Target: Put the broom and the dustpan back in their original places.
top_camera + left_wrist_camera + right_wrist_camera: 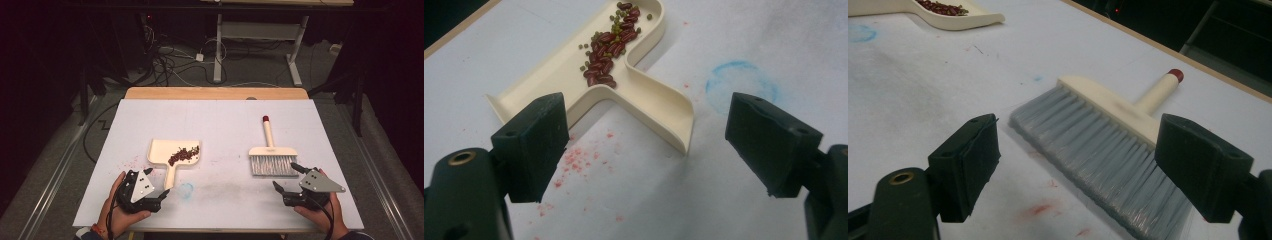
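Note:
A cream dustpan lies left of centre on the white table, its handle toward me, with red and green beans in its right half. My left gripper stands open just short of the handle's end, holding nothing. In the left gripper view the beans lie heaped along the pan's raised wall. A cream brush with grey bristles lies at the right, its red-tipped handle pointing away. My right gripper is open beside the bristles, empty.
A faint blue circle is drawn on the sheet between the grippers. Red smears mark the sheet near the dustpan handle. The table's wooden back edge faces a floor with cables and another table's white legs.

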`<state>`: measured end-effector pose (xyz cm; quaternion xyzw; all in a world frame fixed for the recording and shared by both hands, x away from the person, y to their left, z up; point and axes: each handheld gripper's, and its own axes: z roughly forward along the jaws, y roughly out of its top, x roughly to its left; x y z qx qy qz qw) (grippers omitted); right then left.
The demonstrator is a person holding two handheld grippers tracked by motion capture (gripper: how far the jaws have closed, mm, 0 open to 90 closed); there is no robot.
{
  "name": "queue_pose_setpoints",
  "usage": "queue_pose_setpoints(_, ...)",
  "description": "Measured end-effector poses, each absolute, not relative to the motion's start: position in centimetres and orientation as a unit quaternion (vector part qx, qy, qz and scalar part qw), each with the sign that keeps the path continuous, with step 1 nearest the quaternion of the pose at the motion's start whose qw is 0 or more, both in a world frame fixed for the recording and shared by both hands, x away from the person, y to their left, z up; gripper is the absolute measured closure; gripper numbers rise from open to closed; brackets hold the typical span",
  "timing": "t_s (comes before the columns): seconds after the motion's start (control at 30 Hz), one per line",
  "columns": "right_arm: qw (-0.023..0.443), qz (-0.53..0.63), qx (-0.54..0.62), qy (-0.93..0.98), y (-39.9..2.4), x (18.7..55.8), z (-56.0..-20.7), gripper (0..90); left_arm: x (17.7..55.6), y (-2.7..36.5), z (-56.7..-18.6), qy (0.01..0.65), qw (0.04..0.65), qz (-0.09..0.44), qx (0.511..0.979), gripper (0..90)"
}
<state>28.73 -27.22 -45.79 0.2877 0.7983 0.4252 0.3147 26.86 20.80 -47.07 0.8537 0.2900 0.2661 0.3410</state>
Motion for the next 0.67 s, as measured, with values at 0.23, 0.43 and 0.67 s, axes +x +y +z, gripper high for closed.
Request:
queue_pose_setpoints(0.23,0.319,0.42,0.285,0.8,-27.16,28.68,-45.75,18.4,26.94,20.77,-47.06,0.29,0.34,0.265,0.854,17.0)
queue_pose_setpoints(0.43,0.322,0.423,0.284,0.798,-27.29,28.65,-45.67,18.3,27.1,20.62,-47.1,0.29,0.338,0.262,0.856,17.0)
queue_pose_setpoints(0.67,0.323,0.423,0.286,0.796,-27.45,28.71,-45.62,18.3,27.25,20.46,-47.07,0.292,0.342,0.262,0.854,17.0)
